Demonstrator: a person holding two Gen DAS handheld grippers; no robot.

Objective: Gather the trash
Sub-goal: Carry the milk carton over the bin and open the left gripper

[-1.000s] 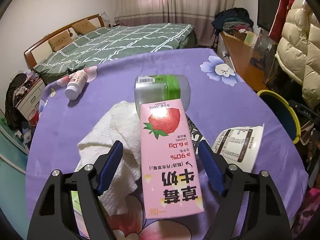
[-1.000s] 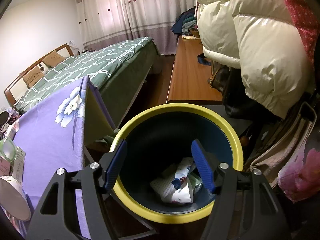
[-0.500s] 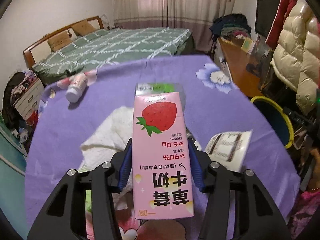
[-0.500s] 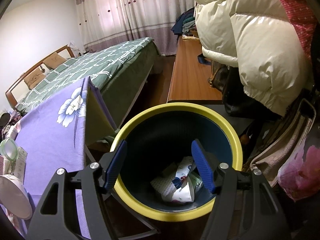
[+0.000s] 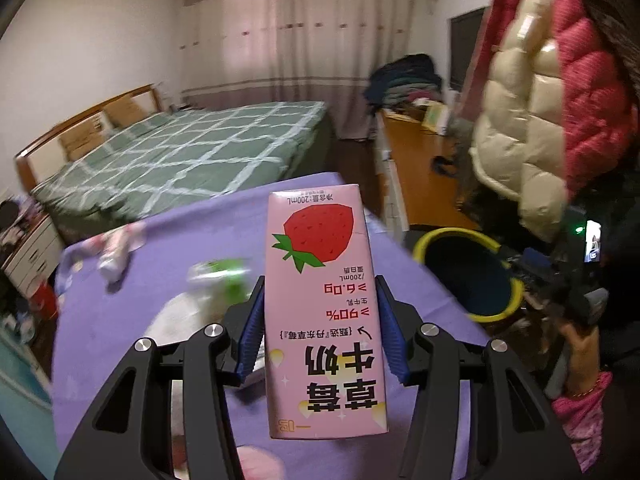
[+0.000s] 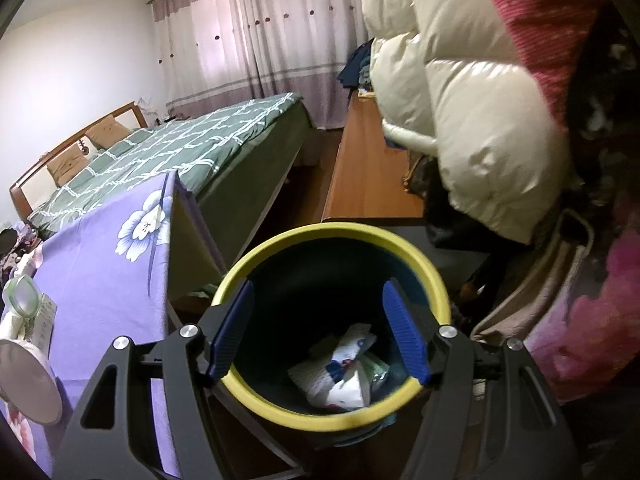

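My left gripper [image 5: 320,320] is shut on a pink strawberry milk carton [image 5: 324,304] and holds it above the purple table [image 5: 168,280]. The yellow-rimmed dark bin [image 5: 468,276] stands off the table's right edge. My right gripper [image 6: 316,328] is open and empty, hovering over the same bin [image 6: 340,232], which holds crumpled wrappers [image 6: 344,364]. On the table lie a white tissue [image 5: 180,316], a green-lidded container [image 5: 220,276] and a small white bottle [image 5: 114,256].
A white cup [image 6: 24,380] and the green-lidded container [image 6: 24,292] lie at the table's near edge in the right wrist view. A bed [image 5: 180,160], a wooden bench [image 6: 368,176] and hanging puffy coats [image 6: 480,120] surround the bin.
My left gripper closed on the milk carton, lifted it off the table and swung right toward the bin. My right gripper stayed open over the bin.
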